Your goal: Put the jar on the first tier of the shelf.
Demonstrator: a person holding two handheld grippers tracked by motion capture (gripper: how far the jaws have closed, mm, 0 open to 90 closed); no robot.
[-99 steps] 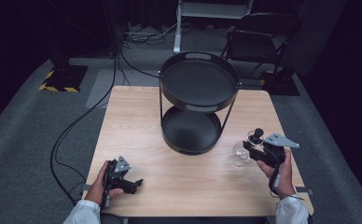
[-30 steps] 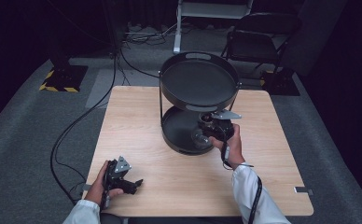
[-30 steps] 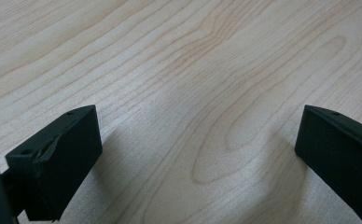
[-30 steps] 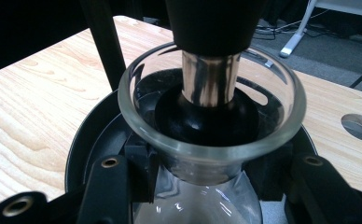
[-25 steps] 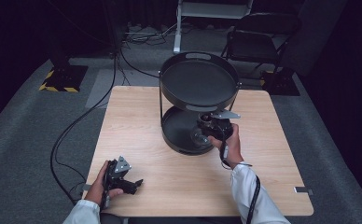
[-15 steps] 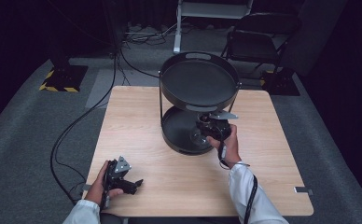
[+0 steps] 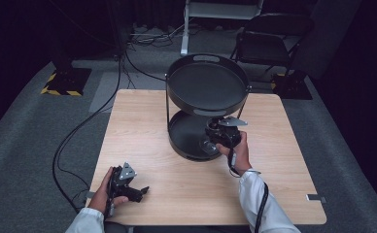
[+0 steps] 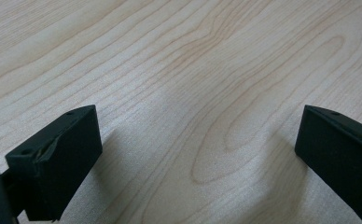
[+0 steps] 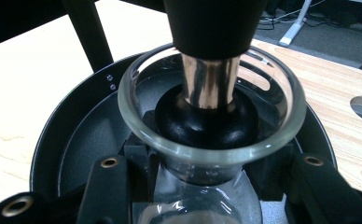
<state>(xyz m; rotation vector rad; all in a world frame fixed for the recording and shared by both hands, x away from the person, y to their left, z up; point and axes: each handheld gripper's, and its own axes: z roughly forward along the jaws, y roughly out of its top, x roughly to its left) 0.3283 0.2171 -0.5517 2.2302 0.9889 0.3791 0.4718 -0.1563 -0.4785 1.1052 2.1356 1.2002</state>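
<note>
A black two-tier tray stand (image 7: 206, 82) stands at the middle back of the wooden table (image 7: 143, 121). My right gripper (image 7: 212, 141) is shut on a clear glass bottle (image 7: 207, 145) and holds it upright just over the front right of the lower tray (image 7: 184, 133). In the right gripper view the bottle's flared glass rim (image 9: 212, 151) rings a black stopper (image 9: 207, 119) with a metal tube, gripped at the neck by my right gripper (image 9: 207, 196). My left gripper (image 7: 139, 191) rests at the front left. There my left gripper (image 8: 193, 154) stands open over bare wood.
The stand's upright posts (image 9: 88, 32) rise on both sides of the lower tray (image 9: 76, 140), and the upper tray overhangs it. A small grey tab (image 7: 316, 198) lies at the table's right front edge. A chair (image 7: 264, 43) and cables (image 7: 79, 131) lie beyond the table.
My right gripper has carried the glass bottle from the table's right side to the lower tray, then crept a little further in. The left gripper has stayed still.
</note>
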